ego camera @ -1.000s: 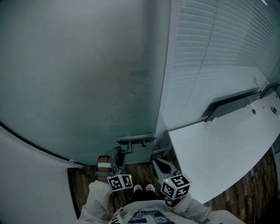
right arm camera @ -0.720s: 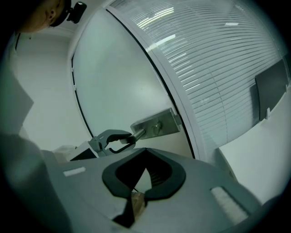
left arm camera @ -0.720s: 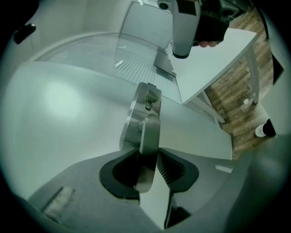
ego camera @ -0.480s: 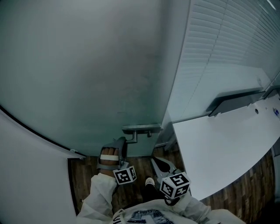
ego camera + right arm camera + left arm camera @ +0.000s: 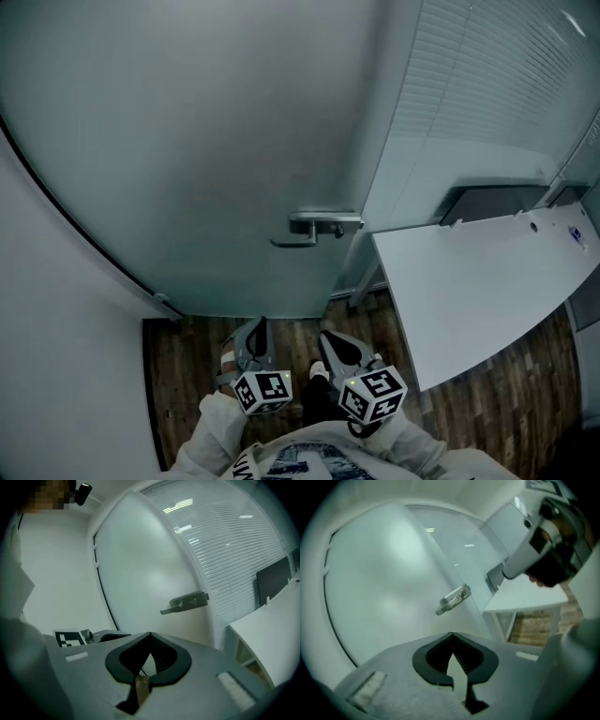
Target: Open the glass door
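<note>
Two shut, empty grippers: left gripper (image 5: 452,635), jaws just closed, and right gripper (image 5: 150,635). Handle (image 5: 323,225) lies level ahead, well apart, free end leftward.

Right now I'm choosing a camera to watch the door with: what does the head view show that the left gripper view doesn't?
Only the head view: the marker cubes on the left hand-held gripper and right hand-held gripper, and the glass door's bottom edge at the wooden floor. Only the left gripper view: the left jaws, just closed together with nothing between them. Both: the door, its lever handle, the white desk and the blinds.
</note>
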The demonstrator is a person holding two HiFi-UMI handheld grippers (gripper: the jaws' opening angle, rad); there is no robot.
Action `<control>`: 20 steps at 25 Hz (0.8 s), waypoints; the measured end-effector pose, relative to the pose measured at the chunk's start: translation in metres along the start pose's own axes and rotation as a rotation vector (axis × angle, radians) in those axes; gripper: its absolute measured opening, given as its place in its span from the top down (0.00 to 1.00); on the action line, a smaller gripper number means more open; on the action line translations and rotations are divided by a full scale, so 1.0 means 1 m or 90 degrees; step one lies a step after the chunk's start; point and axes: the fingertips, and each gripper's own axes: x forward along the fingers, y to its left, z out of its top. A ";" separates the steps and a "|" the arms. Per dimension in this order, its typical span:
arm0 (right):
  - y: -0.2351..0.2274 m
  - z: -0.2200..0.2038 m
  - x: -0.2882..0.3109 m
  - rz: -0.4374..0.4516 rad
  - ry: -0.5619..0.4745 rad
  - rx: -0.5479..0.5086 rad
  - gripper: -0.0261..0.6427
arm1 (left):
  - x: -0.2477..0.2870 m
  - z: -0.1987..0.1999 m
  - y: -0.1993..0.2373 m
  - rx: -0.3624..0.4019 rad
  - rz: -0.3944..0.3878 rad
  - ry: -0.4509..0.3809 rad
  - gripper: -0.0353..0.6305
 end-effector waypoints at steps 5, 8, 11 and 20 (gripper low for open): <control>0.069 -0.029 -0.052 -0.010 -0.019 -0.054 0.95 | -0.112 -0.012 -0.005 -0.211 -0.015 -0.049 0.94; 0.098 -0.036 -0.084 -0.027 -0.046 -0.065 0.95 | -0.160 -0.010 -0.003 -0.270 -0.026 -0.075 0.94; 0.121 -0.044 -0.113 -0.031 -0.057 -0.071 0.95 | -0.197 -0.015 -0.008 -0.301 -0.029 -0.085 0.94; 0.129 -0.039 -0.150 -0.031 -0.033 -0.059 0.95 | -0.241 0.009 -0.021 -0.323 -0.024 -0.104 0.94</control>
